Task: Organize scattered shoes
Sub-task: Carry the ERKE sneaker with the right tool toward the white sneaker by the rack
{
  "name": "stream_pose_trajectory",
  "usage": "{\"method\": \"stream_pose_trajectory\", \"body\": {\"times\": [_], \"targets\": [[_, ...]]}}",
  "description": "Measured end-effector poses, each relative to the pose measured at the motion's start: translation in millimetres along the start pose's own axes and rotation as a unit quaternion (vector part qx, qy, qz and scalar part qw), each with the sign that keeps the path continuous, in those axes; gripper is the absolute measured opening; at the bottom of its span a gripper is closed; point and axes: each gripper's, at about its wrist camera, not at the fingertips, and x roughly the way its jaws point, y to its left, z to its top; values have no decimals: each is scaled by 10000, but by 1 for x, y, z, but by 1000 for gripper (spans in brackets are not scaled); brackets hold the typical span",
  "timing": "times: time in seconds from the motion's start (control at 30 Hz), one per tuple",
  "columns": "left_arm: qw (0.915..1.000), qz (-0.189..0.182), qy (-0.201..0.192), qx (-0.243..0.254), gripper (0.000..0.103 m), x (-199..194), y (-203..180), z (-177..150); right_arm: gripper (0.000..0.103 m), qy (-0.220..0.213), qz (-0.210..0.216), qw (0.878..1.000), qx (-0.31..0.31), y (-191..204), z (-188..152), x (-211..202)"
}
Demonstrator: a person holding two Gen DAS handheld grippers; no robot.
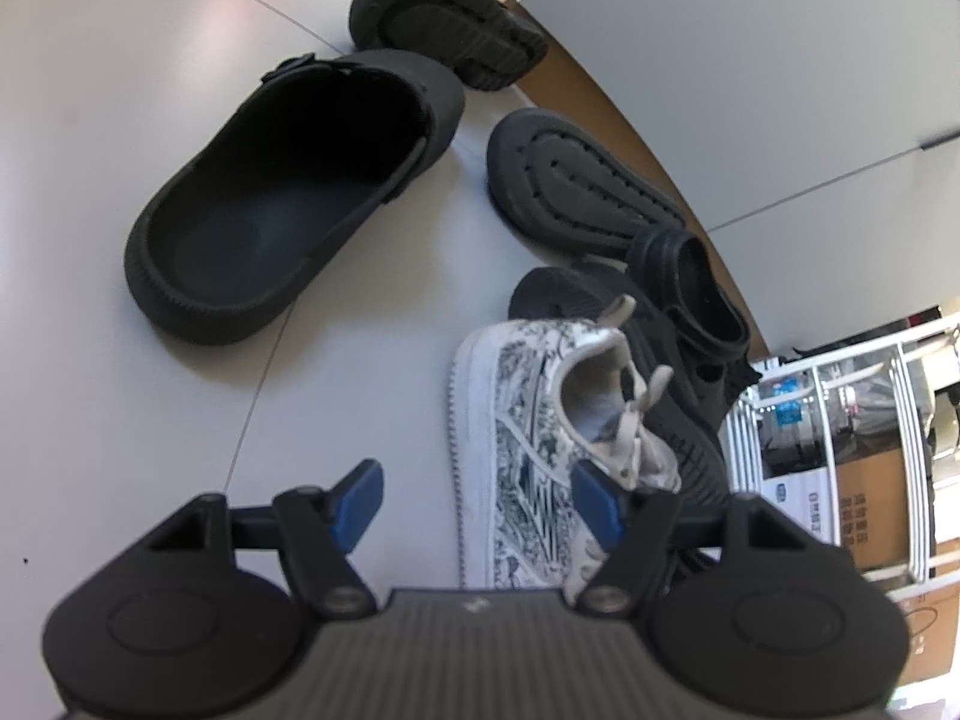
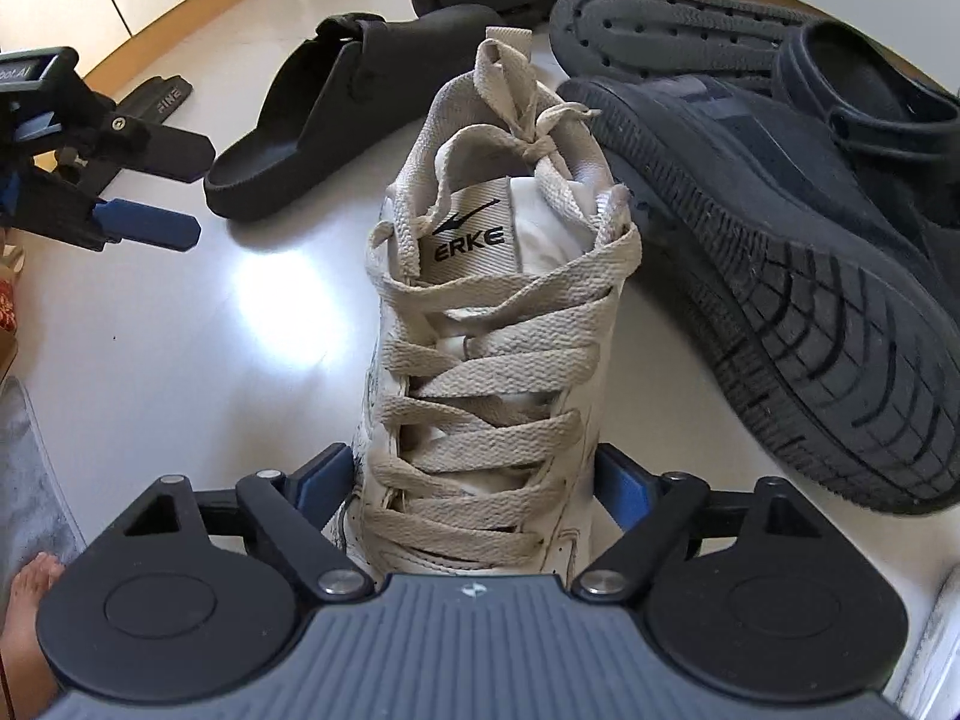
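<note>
- The right tool [image 2: 474, 486] straddles the toe half of the white patterned sneaker [image 2: 486, 324]; its blue fingers [image 2: 624, 489] stand wide, one on each side of the upper, right against it, though whether they press cannot be told.
- The left tool [image 1: 480, 504] is open and holds nothing; its blue fingers [image 1: 360, 501] hang above the pale floor [image 1: 120, 360], the right one in front of the sneaker's laces.
- The sneaker stands upright on the floor, its laces tied.
- A black knit sneaker [image 2: 798, 300] lies tipped on its side, sole showing, touching the white one's right flank and crowding that side.
- A black clog [image 1: 288, 192] sits upright to the left, apart from the sneaker.
- Further back, a dark slipper [image 1: 570, 180] and another clog [image 1: 444, 24] lie soles up near the wall's wooden skirting [image 1: 600, 102].
- A bare foot [image 2: 27, 606] shows at the lower left edge.
</note>
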Motion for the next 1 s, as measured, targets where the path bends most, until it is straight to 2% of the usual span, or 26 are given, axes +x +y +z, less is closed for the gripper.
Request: {"method": "stream_pose_trajectory", "body": {"times": [0.27, 0.7, 1.0], "targets": [[9998, -41, 157, 61, 72, 6, -11, -3, 88, 192, 83, 9998, 75, -11, -29, -16], [9993, 12, 322, 183, 72, 19, -30, -5, 88, 323, -368, 9949, 883, -42, -87, -48], [9984, 127, 469, 290, 72, 29, -39, -7, 88, 307, -813, 9843, 1534, -56, -118, -67]]}}
